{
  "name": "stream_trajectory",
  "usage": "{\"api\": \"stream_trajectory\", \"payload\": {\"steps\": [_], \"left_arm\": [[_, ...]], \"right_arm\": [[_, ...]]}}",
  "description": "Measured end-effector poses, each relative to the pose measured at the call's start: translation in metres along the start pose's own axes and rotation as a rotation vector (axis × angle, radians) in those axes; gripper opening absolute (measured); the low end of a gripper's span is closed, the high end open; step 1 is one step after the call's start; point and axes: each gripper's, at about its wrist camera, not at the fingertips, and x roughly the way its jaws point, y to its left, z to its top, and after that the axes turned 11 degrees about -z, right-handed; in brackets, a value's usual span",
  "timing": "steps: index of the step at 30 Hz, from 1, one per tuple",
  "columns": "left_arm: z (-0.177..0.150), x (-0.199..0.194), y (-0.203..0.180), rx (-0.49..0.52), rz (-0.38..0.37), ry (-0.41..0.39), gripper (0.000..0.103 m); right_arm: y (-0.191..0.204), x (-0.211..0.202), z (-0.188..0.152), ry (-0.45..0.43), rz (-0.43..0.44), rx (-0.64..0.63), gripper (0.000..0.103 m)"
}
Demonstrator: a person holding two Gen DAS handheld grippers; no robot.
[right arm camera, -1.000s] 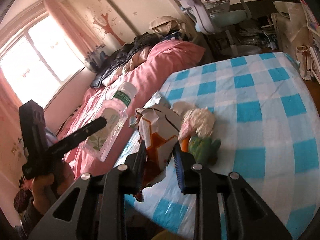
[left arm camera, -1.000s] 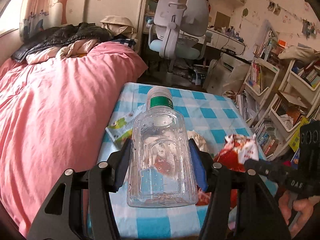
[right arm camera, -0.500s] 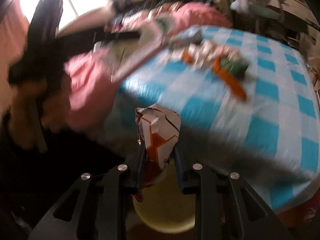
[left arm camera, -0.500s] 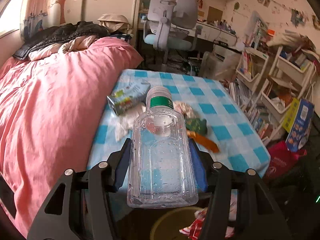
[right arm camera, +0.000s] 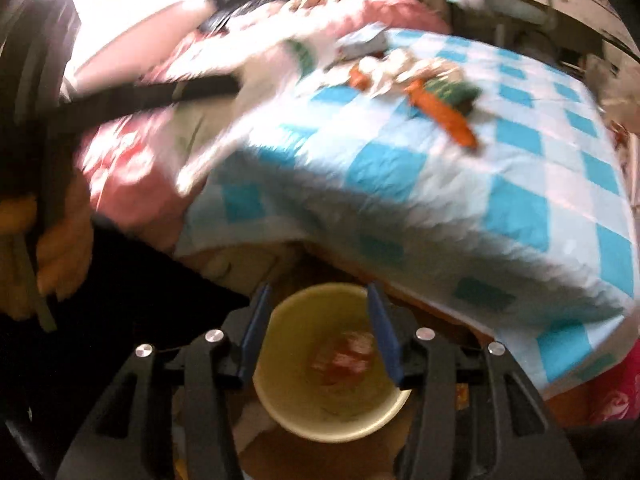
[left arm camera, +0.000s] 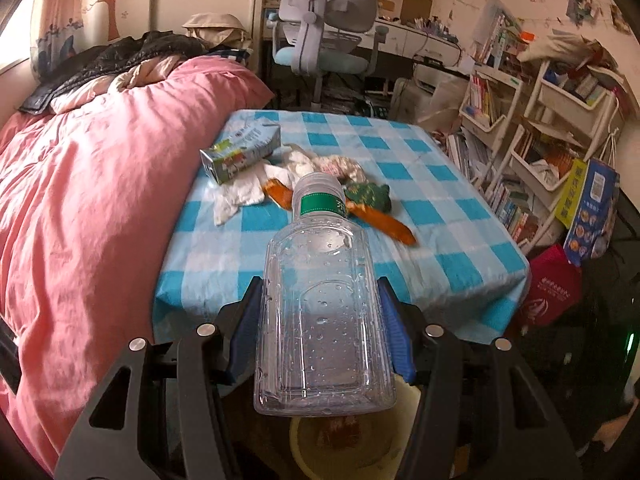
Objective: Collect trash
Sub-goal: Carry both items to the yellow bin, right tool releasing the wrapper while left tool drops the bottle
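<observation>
The left gripper (left arm camera: 320, 332) is closed around a clear bottle (left arm camera: 322, 312); its two blue pads press on the bottle's flat sides, and the green-banded neck points forward, away from the gripper. Droplets sit on the inside of the bottle wall. Below the base of the bottle, close under the left gripper, a yellow bin (left arm camera: 304, 446) shows part of its rim, with something red inside. Ahead of this gripper stands the table (left arm camera: 452, 216) with a blue and white checked cloth. On it, beyond the bottle cap, lie more trash: a carton (left arm camera: 240, 152) to the front left, a white tissue (left arm camera: 240, 196) beside it, an orange wrapper (left arm camera: 384, 222) and a green wrapper (left arm camera: 370, 196) to the front right. A pink bed (left arm camera: 88, 184) fills the left side, and shelves (left arm camera: 532, 136) stand on the right. The right gripper (right arm camera: 320, 332) is wide open and holds nothing; this view is blurred. Between and below its fingers is the bin (right arm camera: 280, 412), and a red wrapper (right arm camera: 344, 356) lies at the bottom of it. The table edge hangs just ahead of the right gripper, and the orange wrapper (right arm camera: 440, 114) lies farther forward on the cloth.
</observation>
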Motion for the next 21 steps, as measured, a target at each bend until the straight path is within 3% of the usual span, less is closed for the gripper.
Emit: {"api": "stream_trajectory", "payload": {"steps": [10,17,21], "left_arm": [[-0.040,0.011,-0.031,0.079,-0.025,0.168,0.054],[-0.080,0.038,-0.059,0.201,-0.052,0.383,0.054],[-0.092,0.047,-0.069,0.256,-0.039,0.444,0.056]], "right_arm": [[-0.049,-0.022,0.007,-0.136,-0.031,0.272,0.055],[-0.056,-0.027,0.001,-0.137,-0.019,0.318,0.056],[-0.057,-0.028,0.000,-0.135,-0.017,0.316,0.056]]}}
